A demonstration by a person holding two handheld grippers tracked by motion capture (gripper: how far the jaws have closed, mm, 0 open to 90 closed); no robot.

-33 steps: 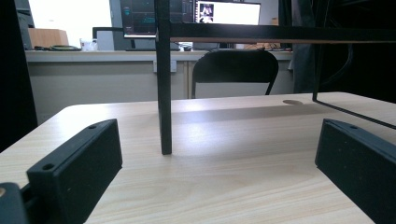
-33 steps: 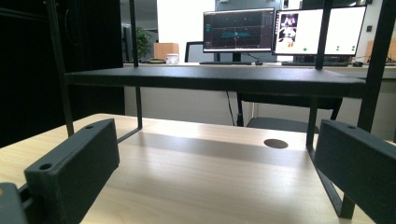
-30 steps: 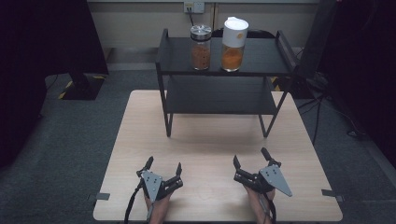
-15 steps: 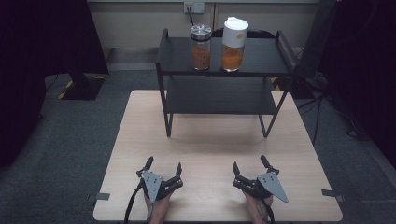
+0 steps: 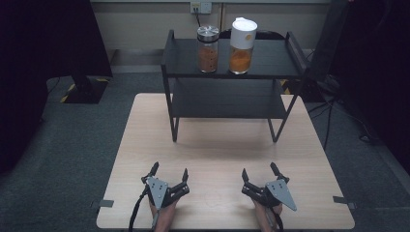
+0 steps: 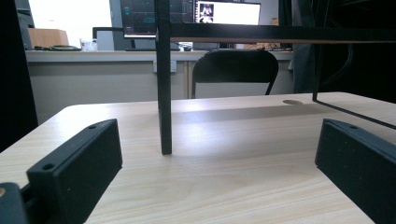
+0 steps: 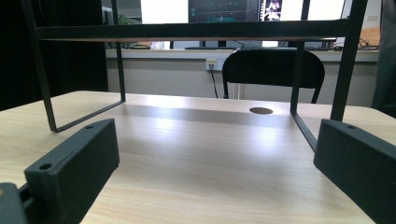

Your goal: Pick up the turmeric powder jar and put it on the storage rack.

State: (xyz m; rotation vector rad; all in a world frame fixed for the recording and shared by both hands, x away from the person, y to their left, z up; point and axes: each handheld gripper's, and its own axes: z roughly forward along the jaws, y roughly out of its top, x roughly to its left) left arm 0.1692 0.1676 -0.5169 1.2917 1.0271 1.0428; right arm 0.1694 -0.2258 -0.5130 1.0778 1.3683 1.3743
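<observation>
A: Right gripper (image 5: 261,175) has slid a bit toward 6 o'clock vs before, left gripper (image 5: 169,172) same spot. Jaws?

B: Both spread wide, holding nothing. Jars (image 5: 208,49) sit on shelf (image 5: 270,58) at 12, well apart from grippers.

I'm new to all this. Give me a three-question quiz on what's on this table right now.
1. True or false: both jars stand on the rack's top shelf.
2. Which jar has the white lid? A) the left one B) the right one
3. Fill in: the jaws of the left gripper and the right gripper are ____ and hold nothing.

Key: 1 true; 2 B; 3 open.
</observation>
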